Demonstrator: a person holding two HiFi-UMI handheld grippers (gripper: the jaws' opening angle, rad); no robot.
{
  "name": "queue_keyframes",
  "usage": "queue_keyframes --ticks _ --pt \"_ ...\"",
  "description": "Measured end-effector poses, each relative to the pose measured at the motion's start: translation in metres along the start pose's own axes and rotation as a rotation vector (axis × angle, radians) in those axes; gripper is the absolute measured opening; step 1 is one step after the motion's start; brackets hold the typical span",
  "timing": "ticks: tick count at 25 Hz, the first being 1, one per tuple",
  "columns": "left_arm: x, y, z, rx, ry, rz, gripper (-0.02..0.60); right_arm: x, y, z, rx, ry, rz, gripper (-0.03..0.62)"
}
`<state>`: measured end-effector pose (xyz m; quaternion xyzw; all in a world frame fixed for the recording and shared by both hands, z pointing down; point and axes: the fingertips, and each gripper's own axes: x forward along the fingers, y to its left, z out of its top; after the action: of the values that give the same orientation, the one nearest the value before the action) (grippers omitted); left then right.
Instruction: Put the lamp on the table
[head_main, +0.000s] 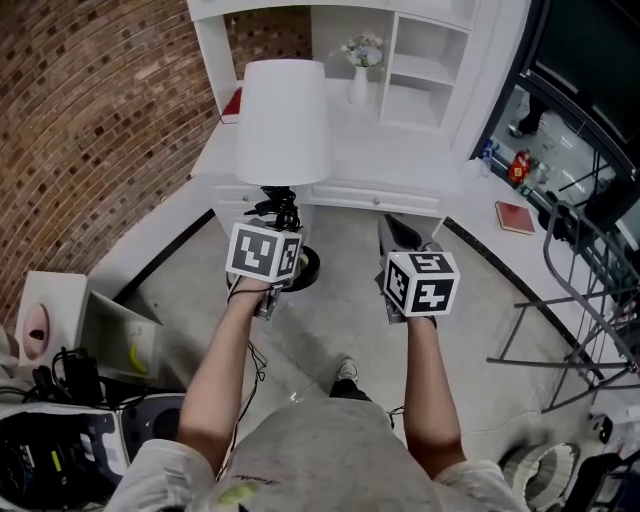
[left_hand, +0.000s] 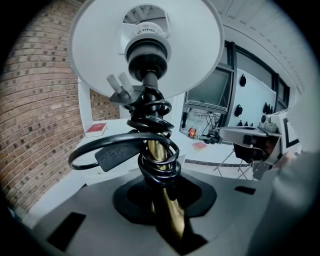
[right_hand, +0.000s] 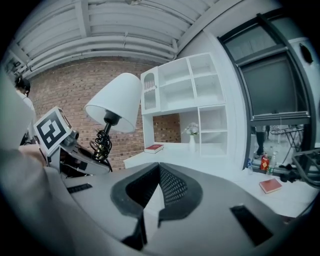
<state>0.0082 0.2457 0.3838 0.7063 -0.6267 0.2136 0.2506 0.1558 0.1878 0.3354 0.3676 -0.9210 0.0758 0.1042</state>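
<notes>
Carrying looks to be the step in hand. The left gripper (head_main: 283, 222) has its fingers pinching the lamp (head_main: 283, 120) by the brass stem (left_hand: 159, 160). The round black base (head_main: 306, 267) is below the fingers and hangs over the floor, resting on nothing. The right gripper (head_main: 397, 235) is alongside, its fingers pressed together at the tips with nothing between them. The white table (head_main: 400, 150) lies ahead of both sets of fingers, apart from the lamp.

Next, I judge, the lamp needs bringing forward over a bare part of the table. It should stay shade-up and be lowered until the base sits flat before the fingers let go.

The lamp has a white tapered shade (left_hand: 100, 45) above the fingers. A black cord (left_hand: 150, 125) is coiled round the stem just beyond them.
</notes>
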Motion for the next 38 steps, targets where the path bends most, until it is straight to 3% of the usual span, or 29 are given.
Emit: queue_keyframes --ticks 20,38 --pt "0.105 -0.004 0.085 -0.037 -0.006 0.041 0.084 0.083 -0.109 0.025 -0.024 0.023 0.061 0.005" --pt "0.139 0.005 0.106 -0.043 0.006 0.087 0.084 0.125 -0.137 0.028 -0.008 0.014 0.119 0.005"
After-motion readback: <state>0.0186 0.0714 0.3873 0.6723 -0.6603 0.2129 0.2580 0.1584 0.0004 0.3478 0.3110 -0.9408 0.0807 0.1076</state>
